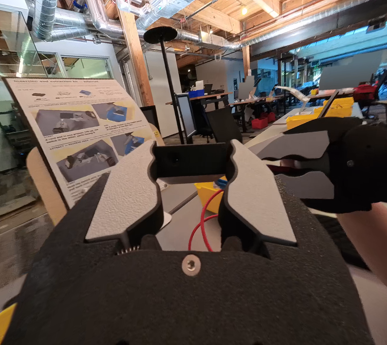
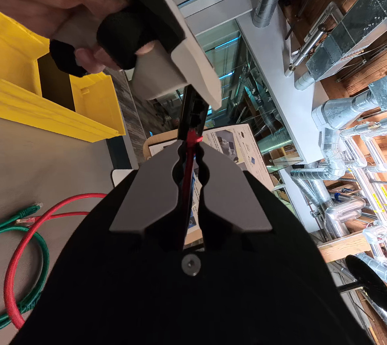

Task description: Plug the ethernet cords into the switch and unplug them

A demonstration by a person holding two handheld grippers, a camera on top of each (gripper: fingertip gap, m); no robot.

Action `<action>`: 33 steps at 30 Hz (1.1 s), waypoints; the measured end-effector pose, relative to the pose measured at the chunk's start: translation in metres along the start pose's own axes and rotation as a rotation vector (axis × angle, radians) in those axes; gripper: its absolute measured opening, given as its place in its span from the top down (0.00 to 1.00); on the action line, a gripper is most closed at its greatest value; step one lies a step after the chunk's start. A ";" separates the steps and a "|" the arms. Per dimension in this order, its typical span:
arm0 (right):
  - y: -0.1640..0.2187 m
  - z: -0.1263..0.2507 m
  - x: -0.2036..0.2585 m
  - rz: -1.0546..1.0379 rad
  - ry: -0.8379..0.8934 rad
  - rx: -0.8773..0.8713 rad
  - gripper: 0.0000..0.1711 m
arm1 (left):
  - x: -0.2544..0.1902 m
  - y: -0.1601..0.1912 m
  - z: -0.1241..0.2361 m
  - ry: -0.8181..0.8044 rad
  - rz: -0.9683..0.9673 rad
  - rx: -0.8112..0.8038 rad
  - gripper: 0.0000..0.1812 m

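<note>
**Seating the red plug square in its port**

A workshop with timber beams and silver ducts stretches behind me; below lies a pale grey table [image 2: 52,167] with a yellow plastic bin [image 2: 62,109] at its far edge and a printed instruction board [image 1: 75,136] propped beyond it.

My left gripper [image 1: 190,161] is clamped on the small black box-shaped switch [image 1: 190,159], both pale fingers pressing its short ends and holding it in the air above the table. My right gripper [image 2: 190,154] is closed on the red ethernet cord [image 2: 187,178] just behind its red plug [image 2: 193,137], and that plug sits at a port on the switch's face. I cannot tell whether it has gone fully home or only meets the mouth.

I judge this to be the insertion of the first cord. To do it well, I keep the left grip rigid so the switch cannot swing, line the plug's axis straight with the port, and push along that line without twisting. My hold is on the cord's boot, not the hard plug, so a skewed push may bend it.

A green ethernet cord [image 2: 31,251] lies looped with the red slack near the table's near edge, unplugged, its end free.
</note>
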State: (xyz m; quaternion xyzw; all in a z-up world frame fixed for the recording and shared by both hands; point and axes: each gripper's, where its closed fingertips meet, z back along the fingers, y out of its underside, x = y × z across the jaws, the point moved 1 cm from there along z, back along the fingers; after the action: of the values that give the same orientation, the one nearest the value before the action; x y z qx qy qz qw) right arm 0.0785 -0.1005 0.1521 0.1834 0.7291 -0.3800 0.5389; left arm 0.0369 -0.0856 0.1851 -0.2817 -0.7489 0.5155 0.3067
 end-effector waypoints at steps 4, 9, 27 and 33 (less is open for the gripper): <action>-0.001 -0.002 0.001 0.036 0.031 0.017 0.95 | 0.001 -0.001 0.001 0.005 -0.004 -0.011 0.66; -0.003 -0.001 -0.004 0.103 0.096 0.008 0.95 | -0.001 -0.004 0.005 -0.021 -0.122 0.012 0.65; 0.001 -0.002 0.008 0.394 0.126 0.013 0.94 | -0.002 0.034 0.001 0.077 -0.065 0.259 0.57; 0.004 -0.003 0.011 0.408 0.113 0.019 0.95 | -0.004 0.041 0.002 0.101 -0.105 0.276 0.56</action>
State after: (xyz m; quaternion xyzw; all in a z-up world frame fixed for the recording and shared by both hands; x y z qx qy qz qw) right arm 0.0757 -0.0972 0.1408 0.3532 0.7024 -0.2590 0.5611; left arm 0.0424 -0.0764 0.1451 -0.2229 -0.6684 0.5817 0.4065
